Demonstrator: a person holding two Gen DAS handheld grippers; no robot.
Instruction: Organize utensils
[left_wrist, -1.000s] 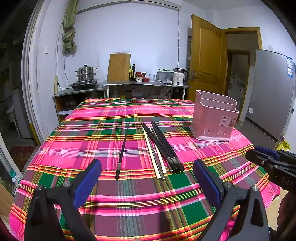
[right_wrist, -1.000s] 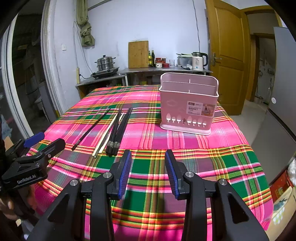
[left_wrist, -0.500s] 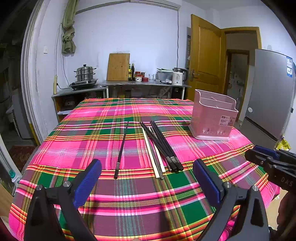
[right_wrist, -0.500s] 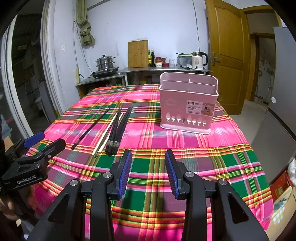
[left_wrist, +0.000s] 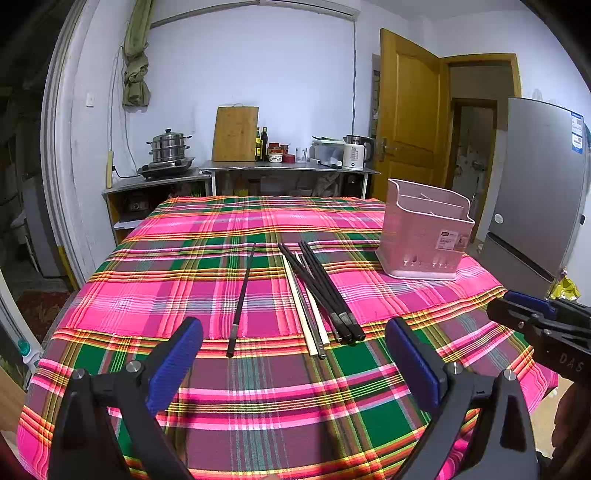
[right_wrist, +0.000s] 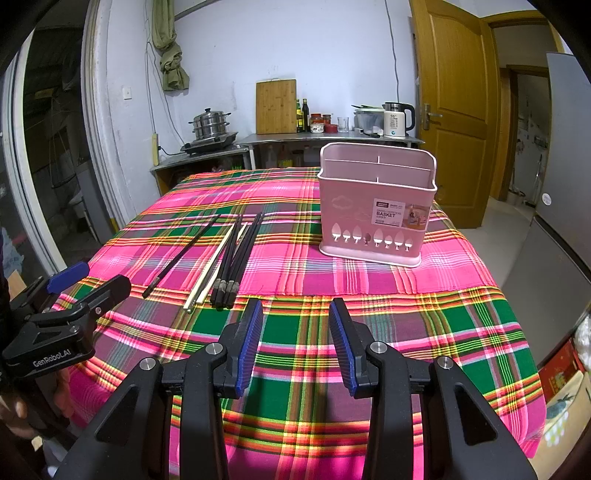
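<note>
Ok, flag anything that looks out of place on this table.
One black chopstick lies alone, apart from the chopstick bundle to its right. The pink utensil basket stands upright and nothing is spilled or broken.

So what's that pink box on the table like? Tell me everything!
The pink basket looks like plastic. It stands upright on the plaid tablecloth, to the right of the chopsticks, not touching them. Thin walls split its open top into compartments. Its front has a row of little leaf-shaped holes near the bottom, faint cloud shapes, and a sticker reading "BASKET". No utensil shows above its rim. Neither gripper touches it.
</note>
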